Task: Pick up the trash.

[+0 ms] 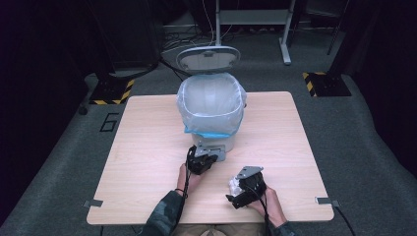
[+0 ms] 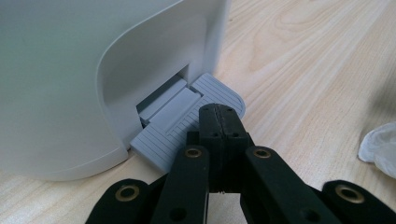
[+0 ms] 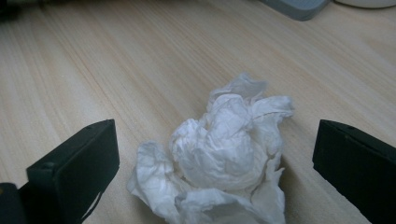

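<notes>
On the near half of the tabletop (image 1: pixel 147 142), a crumpled white tissue (image 3: pixel 224 154) lies between the widely spread fingers (image 3: pixel 74 163) of the right gripper (image 1: pixel 235 189), which touch nothing yet. Just ahead, the left gripper (image 2: pixel 219 126), its fingers pressed tight together with nothing between them, rests its tip on the grey pedal (image 2: pixel 187 126) at the foot of the white bin (image 1: pixel 212 110), whose lid (image 1: pixel 207 58) stands raised over a pale liner bag (image 1: pixel 211 105). The step in hand looks like picking up the tissue for the bin. To do it well, the right gripper should settle so the wad sits squarely between its fingers, low enough to catch the dense middle and not merely a loose flap, then close firmly, since soft paper can slip or tear away. The left gripper should keep steady pressure on the pedal so the lid does not drop. A clean lift, well above the bag's rim, avoids snagging the liner's folded edge on the way in.
</notes>
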Available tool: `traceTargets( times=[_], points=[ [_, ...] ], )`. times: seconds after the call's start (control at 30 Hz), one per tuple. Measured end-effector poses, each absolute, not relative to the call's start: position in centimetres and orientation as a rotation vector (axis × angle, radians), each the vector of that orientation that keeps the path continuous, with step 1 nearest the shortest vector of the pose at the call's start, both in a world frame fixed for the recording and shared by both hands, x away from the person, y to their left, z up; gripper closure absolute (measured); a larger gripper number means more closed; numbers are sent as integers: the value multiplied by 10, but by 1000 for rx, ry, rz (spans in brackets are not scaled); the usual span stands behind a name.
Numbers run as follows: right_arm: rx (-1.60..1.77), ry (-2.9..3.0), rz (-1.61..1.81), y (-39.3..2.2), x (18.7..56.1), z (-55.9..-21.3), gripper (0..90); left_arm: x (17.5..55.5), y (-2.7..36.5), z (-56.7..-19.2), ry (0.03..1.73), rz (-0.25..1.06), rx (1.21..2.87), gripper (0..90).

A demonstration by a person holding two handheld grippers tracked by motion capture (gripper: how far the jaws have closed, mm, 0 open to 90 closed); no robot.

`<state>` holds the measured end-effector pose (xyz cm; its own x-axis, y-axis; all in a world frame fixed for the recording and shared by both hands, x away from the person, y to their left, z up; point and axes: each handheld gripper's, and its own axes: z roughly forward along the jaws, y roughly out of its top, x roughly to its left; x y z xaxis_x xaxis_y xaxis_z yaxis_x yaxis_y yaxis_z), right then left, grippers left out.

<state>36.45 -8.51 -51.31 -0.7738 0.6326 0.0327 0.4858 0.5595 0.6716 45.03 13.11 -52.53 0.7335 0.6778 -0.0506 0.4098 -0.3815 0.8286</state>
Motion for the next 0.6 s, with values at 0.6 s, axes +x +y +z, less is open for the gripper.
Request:
traceTargets(
  times=[0.6],
  points=[
    [948, 2537, 1009, -88, 363, -518, 348, 450, 131, -525, 833, 360, 2019, 899]
  ],
)
